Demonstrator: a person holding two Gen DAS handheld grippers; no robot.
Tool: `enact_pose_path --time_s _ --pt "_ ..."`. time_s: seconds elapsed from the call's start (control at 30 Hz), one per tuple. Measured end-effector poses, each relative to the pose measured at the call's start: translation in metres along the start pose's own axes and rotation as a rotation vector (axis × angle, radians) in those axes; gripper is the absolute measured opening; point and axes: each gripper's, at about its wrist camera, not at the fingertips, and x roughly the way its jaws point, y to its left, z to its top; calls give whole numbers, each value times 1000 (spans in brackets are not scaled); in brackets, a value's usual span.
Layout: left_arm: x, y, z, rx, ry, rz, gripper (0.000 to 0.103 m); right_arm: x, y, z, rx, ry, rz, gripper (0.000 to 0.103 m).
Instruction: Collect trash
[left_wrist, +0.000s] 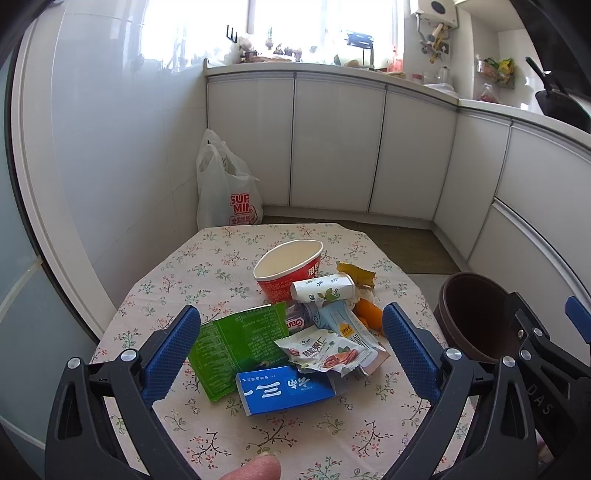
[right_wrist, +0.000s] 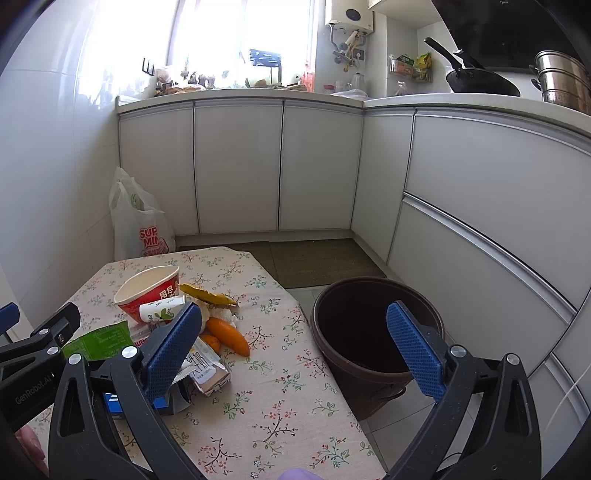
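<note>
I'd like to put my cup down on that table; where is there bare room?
Bare cloth lies along the table's near edge, in front of the blue box, and on the side toward the brown bin, past the orange peel. The middle is crowded with wrappers around the red cup.

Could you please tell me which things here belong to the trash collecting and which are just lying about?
For the job: red paper bowl, green wrapper, blue carton, nut packet, orange peel, brown bin.

Just lying about: white shopping bag, black wok, steel pots, floor mat.
</note>
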Motion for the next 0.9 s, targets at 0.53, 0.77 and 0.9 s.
enact_pose_path --time_s 0.53,0.77,0.9 --pt "4 -2 -2 -9 15 -5 96 5 4 -3 -2 7 1 96" --pt "5 0 -2 -13 20 -7 96 6 4 -4 -2 7 3 96" --pt "4 1 -2 -15 20 -6 96 6 4 -3 -3 10 4 96"
